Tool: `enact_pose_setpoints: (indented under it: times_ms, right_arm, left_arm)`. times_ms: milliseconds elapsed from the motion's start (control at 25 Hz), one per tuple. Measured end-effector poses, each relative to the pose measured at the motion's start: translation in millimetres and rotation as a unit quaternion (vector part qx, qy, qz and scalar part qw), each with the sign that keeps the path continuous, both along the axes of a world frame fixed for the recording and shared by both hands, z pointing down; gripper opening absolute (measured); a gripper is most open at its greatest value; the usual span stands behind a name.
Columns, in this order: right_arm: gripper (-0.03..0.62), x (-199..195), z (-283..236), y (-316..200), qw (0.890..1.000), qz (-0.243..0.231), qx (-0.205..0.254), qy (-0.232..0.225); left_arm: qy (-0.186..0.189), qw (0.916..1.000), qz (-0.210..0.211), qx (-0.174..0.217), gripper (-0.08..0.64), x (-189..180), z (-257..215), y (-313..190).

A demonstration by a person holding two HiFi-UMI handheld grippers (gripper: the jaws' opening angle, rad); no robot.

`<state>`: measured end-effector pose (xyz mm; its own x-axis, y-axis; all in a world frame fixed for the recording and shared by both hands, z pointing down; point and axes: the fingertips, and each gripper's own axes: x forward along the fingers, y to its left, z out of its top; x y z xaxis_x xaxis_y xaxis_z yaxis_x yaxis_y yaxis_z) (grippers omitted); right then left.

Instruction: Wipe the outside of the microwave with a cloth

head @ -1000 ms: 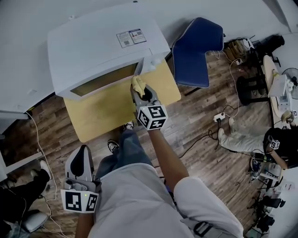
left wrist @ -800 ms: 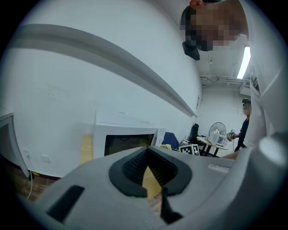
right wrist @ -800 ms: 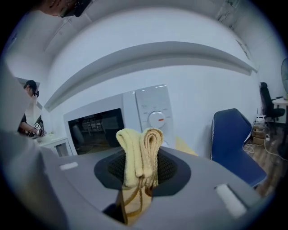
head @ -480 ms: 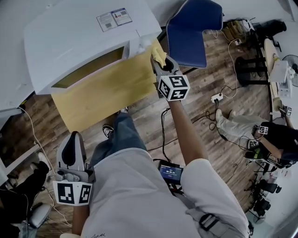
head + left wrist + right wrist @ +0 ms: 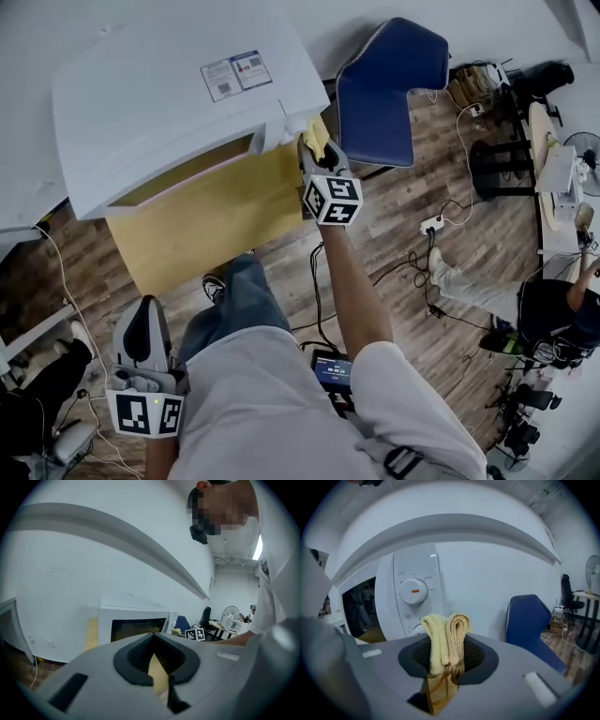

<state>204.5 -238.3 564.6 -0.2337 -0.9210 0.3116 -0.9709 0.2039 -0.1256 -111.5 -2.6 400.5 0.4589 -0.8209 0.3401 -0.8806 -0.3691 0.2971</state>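
Cloth held by the right claw at the microwave's front right corner

Head view: the microwave (image 5: 178, 103) is set on the desk (image 5: 206, 225), its long axis running left to right and its door turned toward the person. The folded yellow cloth (image 5: 317, 136) is clamped in the right claw (image 5: 312, 148) and pointed at the control-panel end. A blue chair (image 5: 384, 89) stands just beside that end, and the left claw (image 5: 142, 319) is held low, well apart. Left gripper view: the left claw (image 5: 154, 660) is seen closed, with nothing between its jaws. Right gripper view: the cloth (image 5: 445, 639) is gripped upright along the jaws, under the dial (image 5: 414, 591). Contact with the panel cannot be told.
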Motion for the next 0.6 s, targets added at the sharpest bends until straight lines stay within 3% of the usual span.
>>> enact_pose_setpoints:
  times_ms: [160, 400, 600]
  right_arm:
    - [0.115, 0.3, 3.4, 0.7, 0.997, 0.035, 0.009, -0.068]
    - [0.114, -17.4, 11.7, 14.7, 0.996, 0.04, 0.009, -0.084]
    - [0.114, -17.1, 9.8, 20.1, 0.989, 0.086, 0.016, -0.123]
  left_arm:
    - [0.003, 1.0, 0.006, -0.001, -0.005, 4.0, 0.8, 0.9]
    - [0.004, 1.0, 0.002, 0.0, -0.005, 1.0, 0.5, 8.9]
    - [-0.001, 1.0, -0.001, 0.001, -0.005, -5.7, -0.5, 17.5]
